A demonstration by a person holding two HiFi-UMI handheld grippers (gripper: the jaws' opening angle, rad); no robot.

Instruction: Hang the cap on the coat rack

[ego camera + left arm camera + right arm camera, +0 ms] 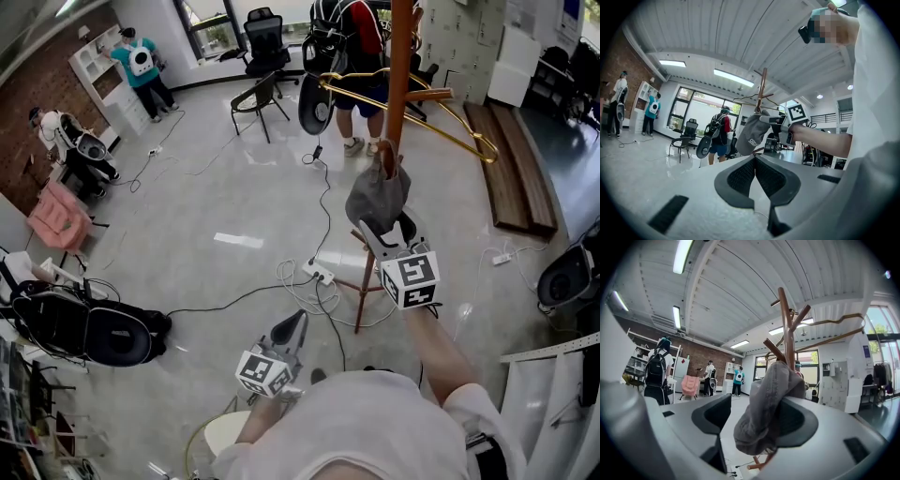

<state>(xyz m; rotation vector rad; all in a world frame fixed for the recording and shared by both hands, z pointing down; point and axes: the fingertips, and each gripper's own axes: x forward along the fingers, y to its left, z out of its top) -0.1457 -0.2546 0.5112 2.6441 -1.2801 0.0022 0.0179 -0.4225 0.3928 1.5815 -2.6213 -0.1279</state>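
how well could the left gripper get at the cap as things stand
Probably yes, with a long reach up. The left gripper hangs low, jaws together, well short of the cap at the coat rack. Only open air lies between them, but the right gripper flanks the cap with open jaws.

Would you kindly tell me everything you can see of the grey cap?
The cap is grey, soft cloth, crumpled and sagging, with small white lettering on one side, too small to read. It hangs against the wooden coat rack, apparently caught on a lower peg. The right gripper is just below it, its jaws apart on either side of the drooping cloth, which seems to rest against one of them.
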